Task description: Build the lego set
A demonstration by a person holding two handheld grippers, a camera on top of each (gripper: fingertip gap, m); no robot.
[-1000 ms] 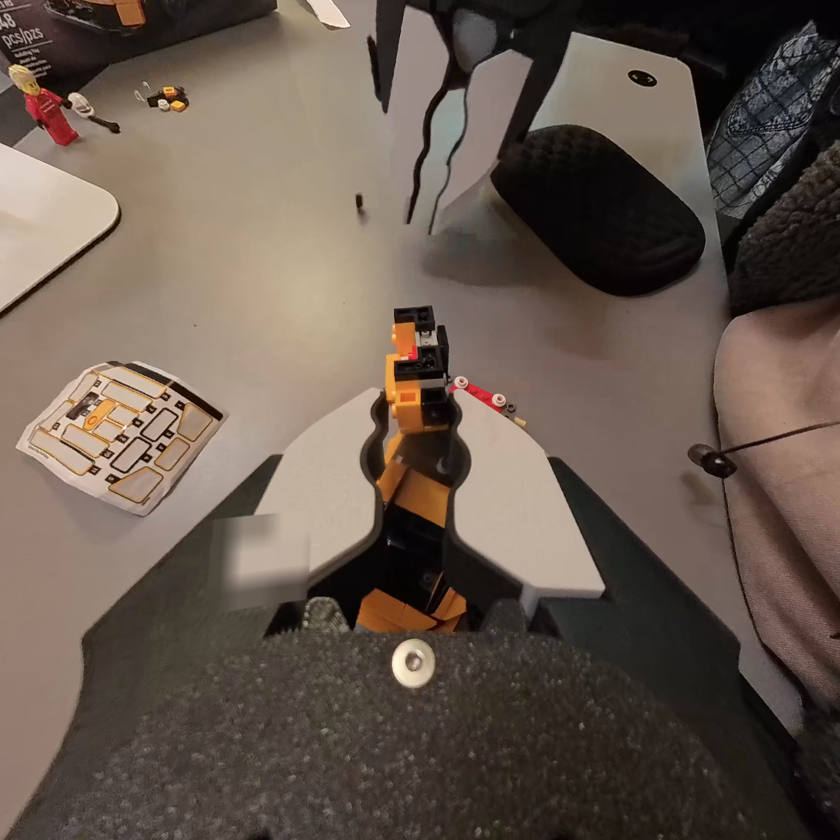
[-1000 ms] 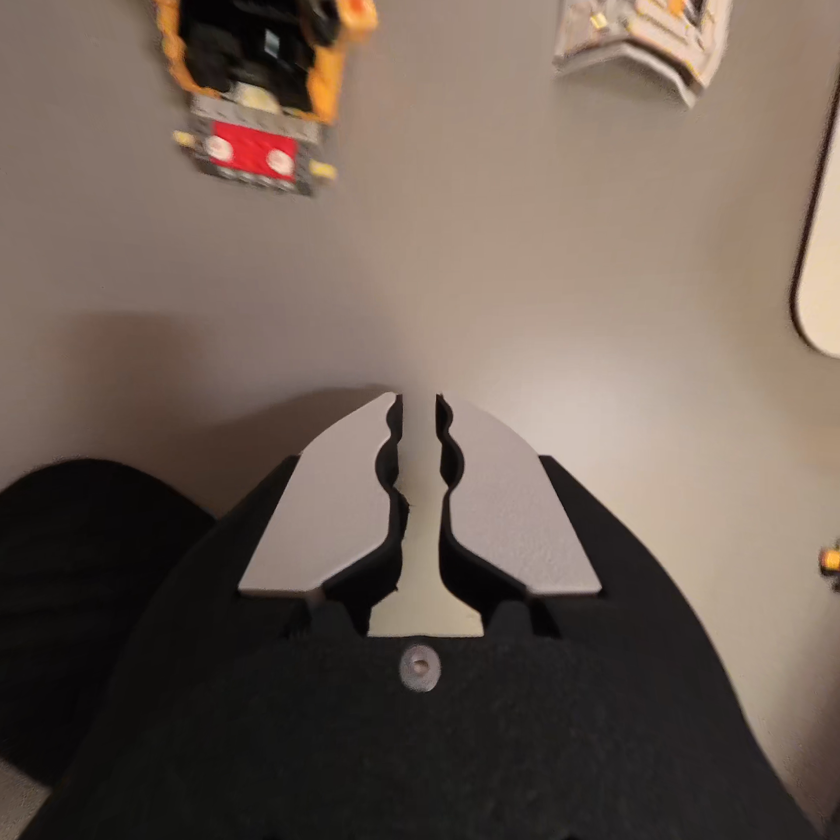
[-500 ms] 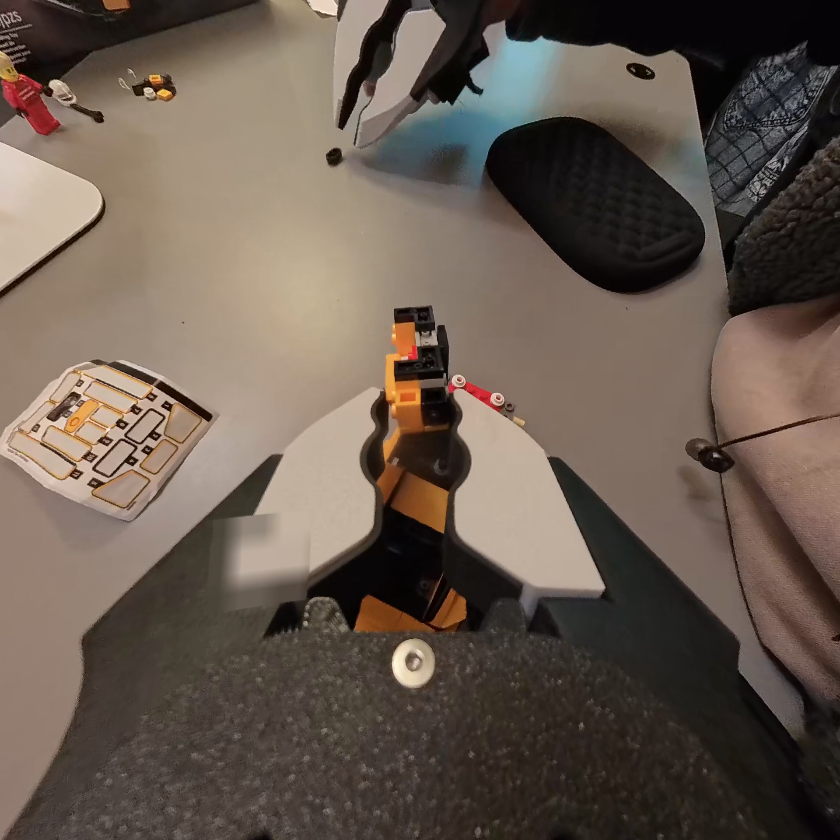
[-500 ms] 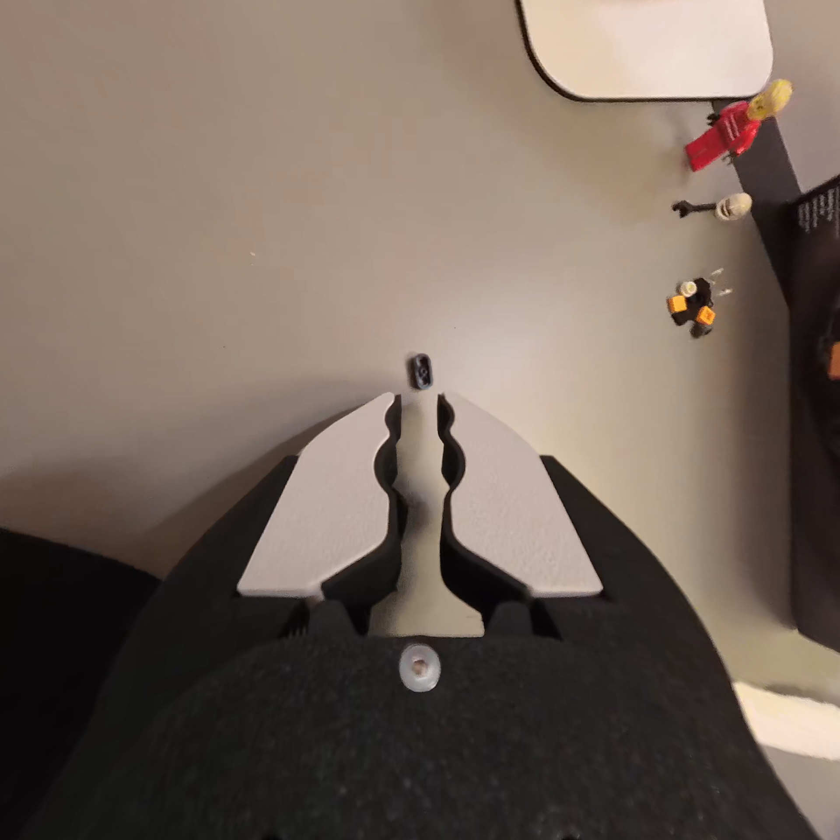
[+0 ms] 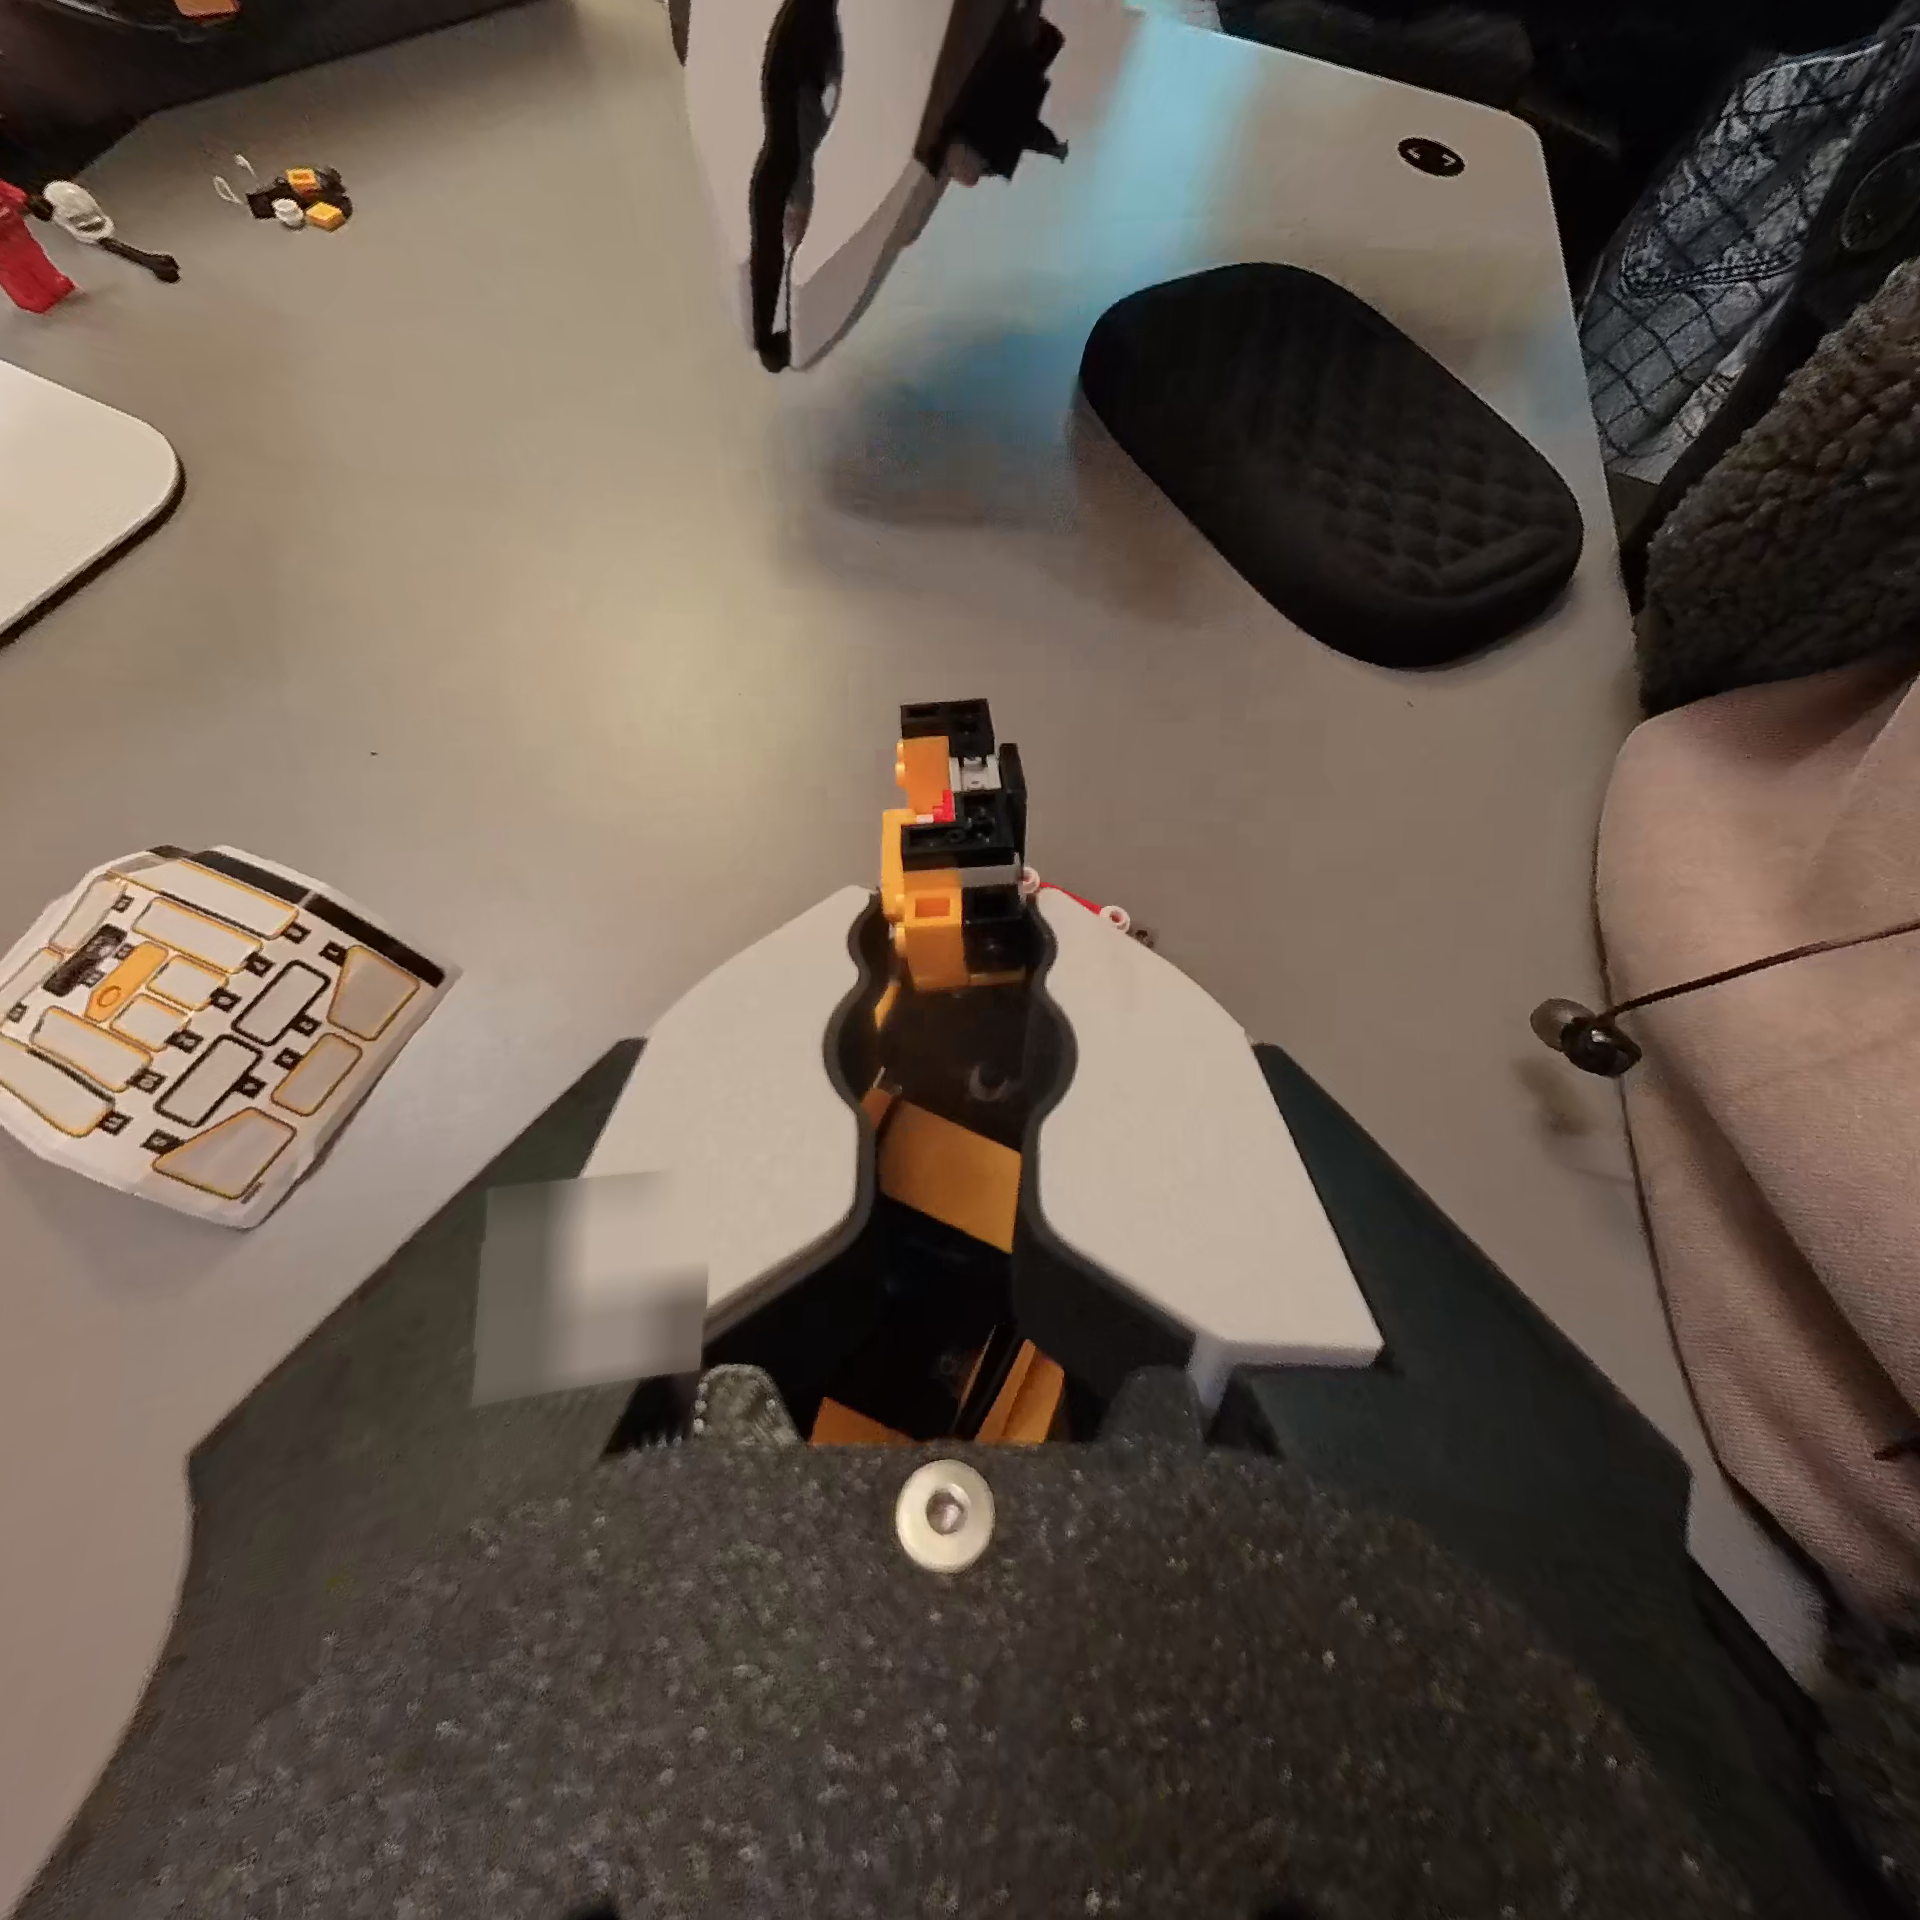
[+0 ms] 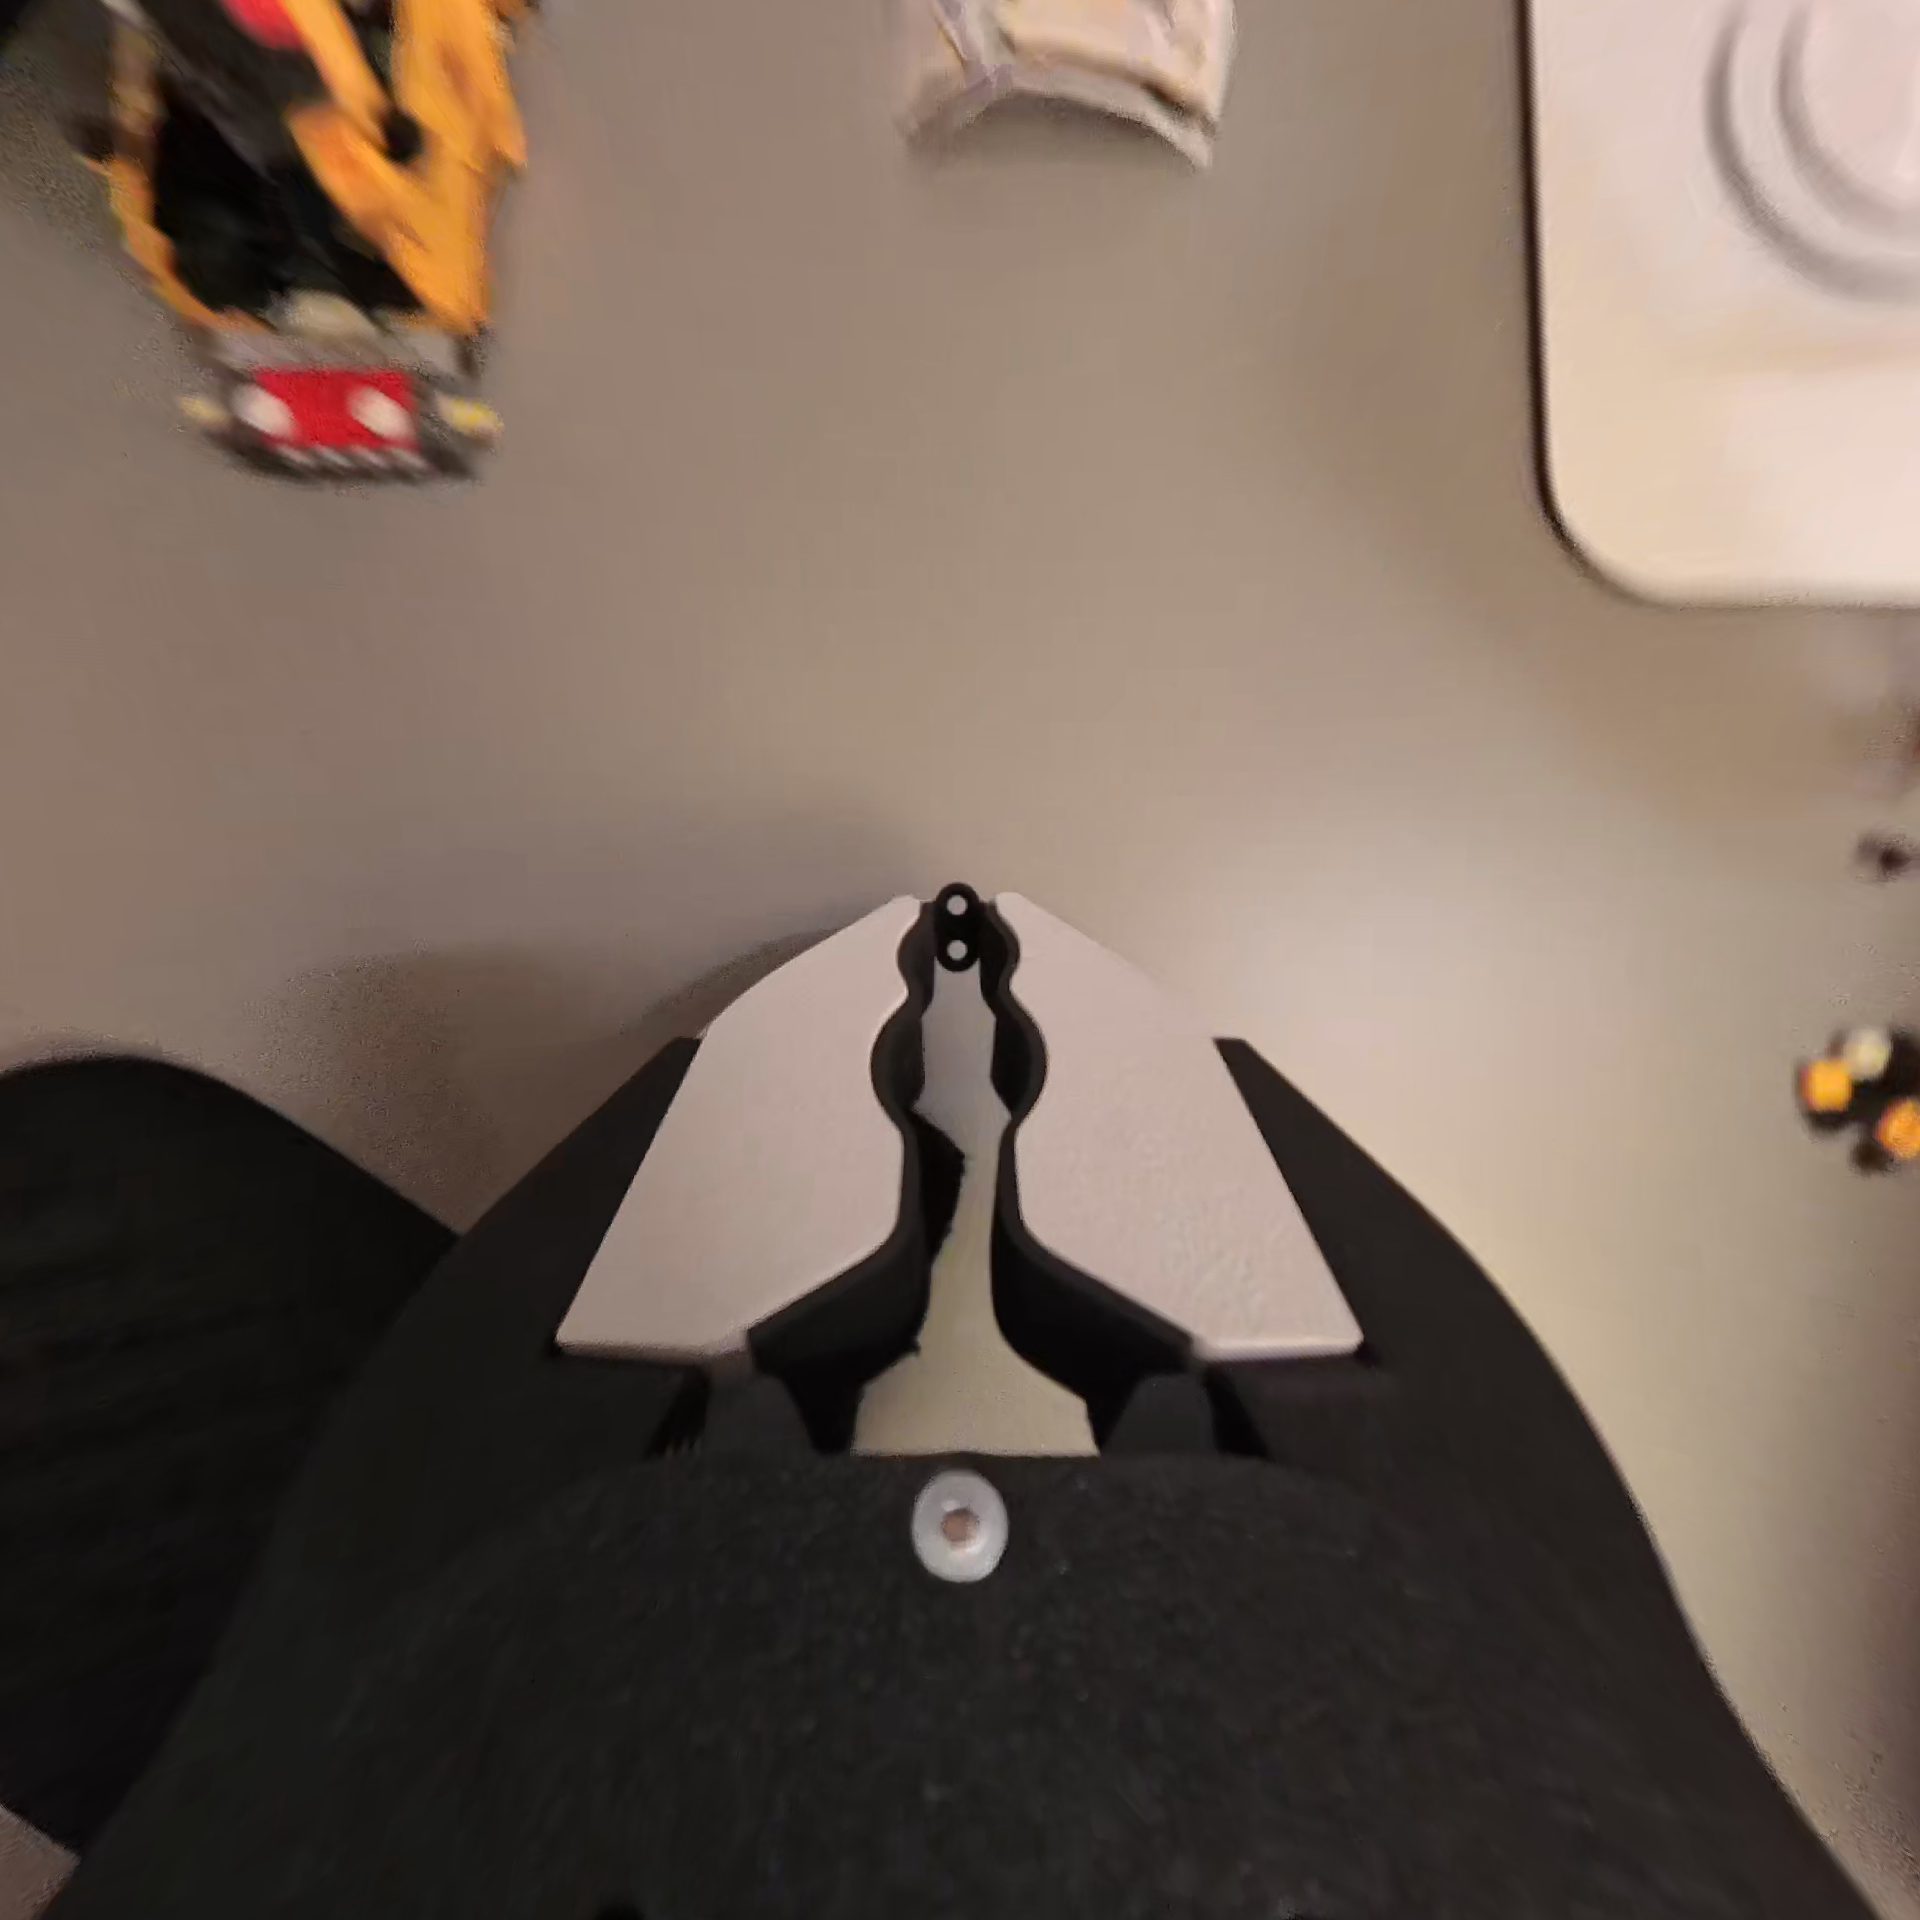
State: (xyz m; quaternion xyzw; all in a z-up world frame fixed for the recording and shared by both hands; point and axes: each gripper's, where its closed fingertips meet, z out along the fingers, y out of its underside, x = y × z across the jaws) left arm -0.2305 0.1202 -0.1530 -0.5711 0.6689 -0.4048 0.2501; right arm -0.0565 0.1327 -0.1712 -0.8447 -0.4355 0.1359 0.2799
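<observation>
My left gripper (image 5: 956,914) is shut on the orange and black lego model (image 5: 951,831), which sticks out past the fingertips over the grey table. The same model shows blurred at the top left of the right wrist view (image 6: 312,229), with a red plate at its end. My right gripper (image 6: 958,909) is shut on a small black lego piece (image 6: 956,923) with two holes, held at the fingertips above the table. The right gripper also shows at the top of the left wrist view (image 5: 821,208), raised off the table.
A sticker sheet (image 5: 197,1029) lies at the left. A black wrist pad (image 5: 1340,468) lies at the right. Several small loose pieces (image 5: 301,197) and a red minifigure (image 5: 26,249) sit at the far left. A white board (image 6: 1745,301) is at the right. A person's clothing (image 5: 1766,1039) borders the table's right edge. Some 20 cm of space lies between my two pairs of fingers.
My right gripper closed on the small black piece that lay on the table, lifted it and swung back toward the model. The left gripper held still with the model.
</observation>
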